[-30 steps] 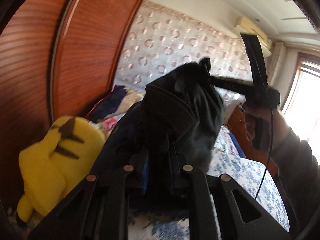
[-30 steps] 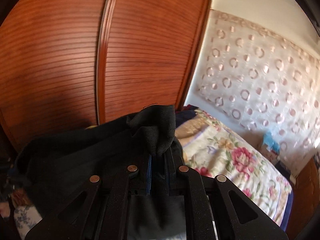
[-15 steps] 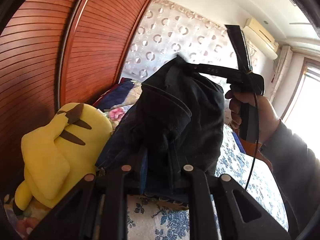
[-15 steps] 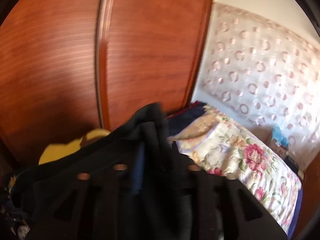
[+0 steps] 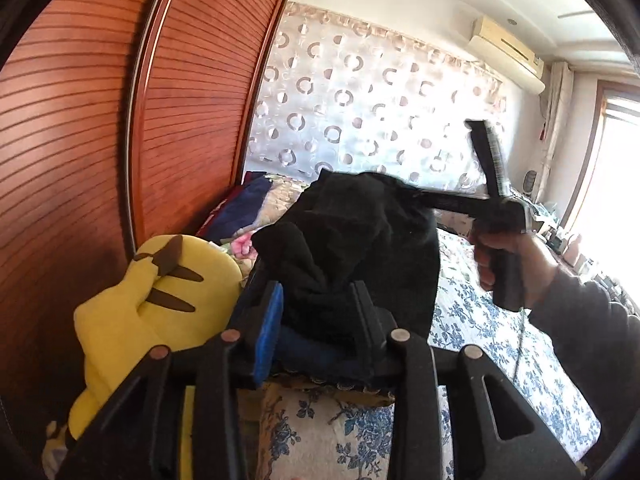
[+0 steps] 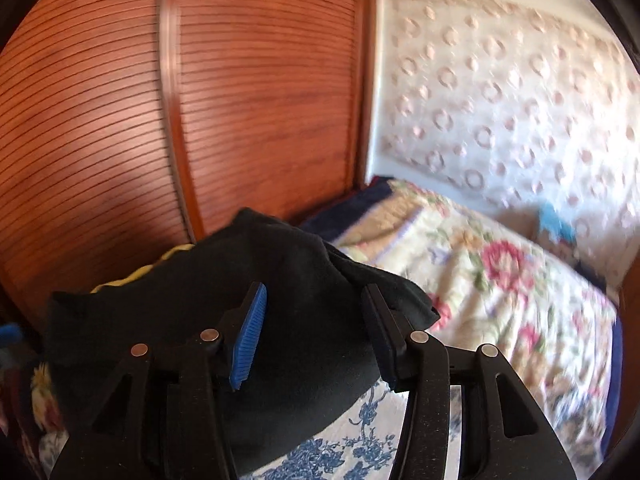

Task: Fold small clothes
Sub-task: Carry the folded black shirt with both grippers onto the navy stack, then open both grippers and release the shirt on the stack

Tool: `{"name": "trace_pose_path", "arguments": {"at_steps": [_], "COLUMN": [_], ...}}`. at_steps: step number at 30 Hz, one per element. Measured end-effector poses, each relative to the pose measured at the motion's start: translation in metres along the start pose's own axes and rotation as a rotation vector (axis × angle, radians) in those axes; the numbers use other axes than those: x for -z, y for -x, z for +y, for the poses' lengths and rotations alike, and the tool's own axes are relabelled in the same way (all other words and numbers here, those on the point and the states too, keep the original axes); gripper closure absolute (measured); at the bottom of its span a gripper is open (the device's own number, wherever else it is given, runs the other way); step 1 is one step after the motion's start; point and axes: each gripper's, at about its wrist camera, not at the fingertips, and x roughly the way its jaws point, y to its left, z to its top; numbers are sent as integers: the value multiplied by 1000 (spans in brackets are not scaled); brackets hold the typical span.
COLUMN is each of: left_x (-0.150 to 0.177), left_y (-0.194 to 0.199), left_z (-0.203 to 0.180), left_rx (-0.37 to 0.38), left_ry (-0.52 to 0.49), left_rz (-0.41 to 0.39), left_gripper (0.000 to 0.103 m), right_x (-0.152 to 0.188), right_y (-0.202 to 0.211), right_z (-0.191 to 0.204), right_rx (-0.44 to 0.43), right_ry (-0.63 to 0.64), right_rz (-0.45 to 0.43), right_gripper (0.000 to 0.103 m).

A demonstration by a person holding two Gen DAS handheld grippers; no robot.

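A black garment (image 5: 360, 232) sits bunched on the bed, over a dark blue folded piece (image 5: 316, 354). My left gripper (image 5: 316, 288) has the black cloth between its fingers. Its jaws are opening, and the blue pad (image 5: 268, 328) stands bare, off the fabric. In the right wrist view the same garment (image 6: 260, 252) lies spread under my right gripper (image 6: 312, 292). Those jaws are opening too, with both pads apart from the cloth. The left wrist view shows a hand (image 5: 516, 256) holding the right gripper's handle, its fingers reaching the garment's far top.
A yellow plush toy (image 5: 152, 292) leans against the slatted wooden wardrobe door (image 5: 80, 120) on the left. The bed has a blue-flowered sheet (image 5: 480, 340) and a flowered quilt (image 6: 480, 272) beyond. A ring-patterned curtain (image 5: 360, 100) hangs behind.
Both grippers went from shut on the black garment to jaws apart. The right gripper sank, and the garment dropped from hanging between them to a heap on the bed.
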Motion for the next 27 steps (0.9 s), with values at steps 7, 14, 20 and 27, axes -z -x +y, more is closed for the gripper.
{"name": "trace_pose_path", "arguments": {"at_steps": [7,14,20,27], "left_x": [1,9,20,35], "left_y": [13,21,31,45], "left_z": [-25,-62,-108,-160], "left_rx": [-36,-42,-10,33], "left_ry": [-76,-177,-262,-325], "left_rz": [9,23,28,34], "left_gripper": [69,68,68,68], "right_x": [9,39,90,150], "right_y": [12,103,184,269], "right_z": [-9,0,3,2], "right_rx": [10,-13,22,115], "right_ry": [-89,-102,-124,-194], "right_rz": [-31,-98,-136,-185], "right_gripper": [53,53,53,48]}}
